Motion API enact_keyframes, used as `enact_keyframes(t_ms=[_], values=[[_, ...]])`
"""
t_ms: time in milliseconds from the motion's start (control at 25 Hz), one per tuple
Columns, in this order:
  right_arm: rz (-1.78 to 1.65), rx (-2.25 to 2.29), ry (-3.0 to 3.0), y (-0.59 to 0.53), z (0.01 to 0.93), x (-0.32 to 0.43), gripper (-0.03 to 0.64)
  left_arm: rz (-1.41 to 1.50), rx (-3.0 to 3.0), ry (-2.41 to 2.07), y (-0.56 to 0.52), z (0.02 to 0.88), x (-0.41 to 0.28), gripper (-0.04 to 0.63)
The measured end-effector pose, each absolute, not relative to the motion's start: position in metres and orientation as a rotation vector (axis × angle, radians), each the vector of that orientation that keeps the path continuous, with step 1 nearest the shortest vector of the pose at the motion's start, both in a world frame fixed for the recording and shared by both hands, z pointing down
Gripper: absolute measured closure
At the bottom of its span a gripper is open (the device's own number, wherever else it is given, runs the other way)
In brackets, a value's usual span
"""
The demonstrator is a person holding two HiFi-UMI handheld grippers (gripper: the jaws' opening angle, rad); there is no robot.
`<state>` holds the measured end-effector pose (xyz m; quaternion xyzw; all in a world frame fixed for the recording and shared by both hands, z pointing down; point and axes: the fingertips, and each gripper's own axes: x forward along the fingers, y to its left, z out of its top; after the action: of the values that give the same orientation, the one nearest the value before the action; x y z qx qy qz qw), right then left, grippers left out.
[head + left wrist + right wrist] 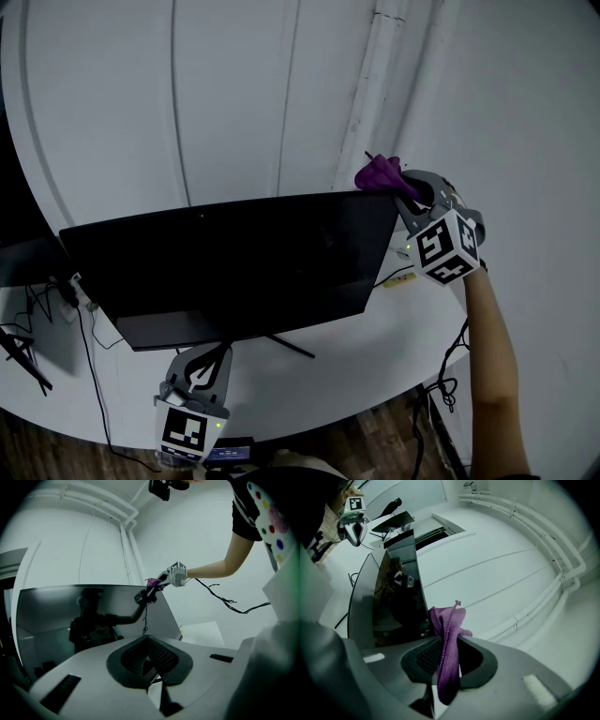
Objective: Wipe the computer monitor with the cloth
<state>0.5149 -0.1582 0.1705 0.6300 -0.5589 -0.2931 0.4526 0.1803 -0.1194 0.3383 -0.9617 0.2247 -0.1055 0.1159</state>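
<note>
- 1 monitor (234, 262), screen dark, on the white counter (366, 352).
- 1 purple cloth (380, 173) at its top right corner, clenched in right tongs (403, 190).
- Left tongs (204, 361) near, closed, empty.

The cloth (380, 173) is purple. The monitor (234, 262) has a black, glossy screen. The right gripper (405, 187) and the left gripper (200, 364) are grey, and the cube (446, 247) on each is white with black square markers. The table (356, 342) and the wall (234, 94) are white. The floor (375, 427) seems brown, but the light there is dim.
</note>
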Motion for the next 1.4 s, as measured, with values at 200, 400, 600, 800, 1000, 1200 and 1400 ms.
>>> enact_keyframes(t_ms=[200, 400, 600, 800, 1000, 1200, 1400], values=[[-0.665, 1.668, -1.43, -0.148, 0.172, 0.537, 0.537, -0.298, -2.817, 0.648, -0.12, 0.338, 0.186, 0.59], [-0.619, 1.758, -1.493, -0.144, 0.176, 0.548, 0.537, -0.313, -2.824, 0.637, -0.121, 0.338, 0.193, 0.591], [-0.564, 1.848, -1.556, -0.137, 0.186, 0.555, 0.537, -0.32, -2.823, 0.627, -0.119, 0.34, 0.197, 0.591], [-0.508, 1.934, -1.617, -0.13, 0.201, 0.561, 0.537, -0.341, -2.818, 0.621, -0.118, 0.344, 0.198, 0.591], [-0.461, 1.956, -1.644, -0.127, 0.219, 0.565, 0.537, -0.361, -2.818, 0.626, -0.118, 0.346, 0.199, 0.591], [-0.412, 1.935, -1.66, -0.125, 0.244, 0.56, 0.537, -0.374, -2.822, 0.615, -0.115, 0.347, 0.199, 0.591], [-0.366, 1.901, -1.666, -0.124, 0.271, 0.557, 0.535, -0.398, -2.82, 0.612, -0.115, 0.355, 0.2, 0.59]])
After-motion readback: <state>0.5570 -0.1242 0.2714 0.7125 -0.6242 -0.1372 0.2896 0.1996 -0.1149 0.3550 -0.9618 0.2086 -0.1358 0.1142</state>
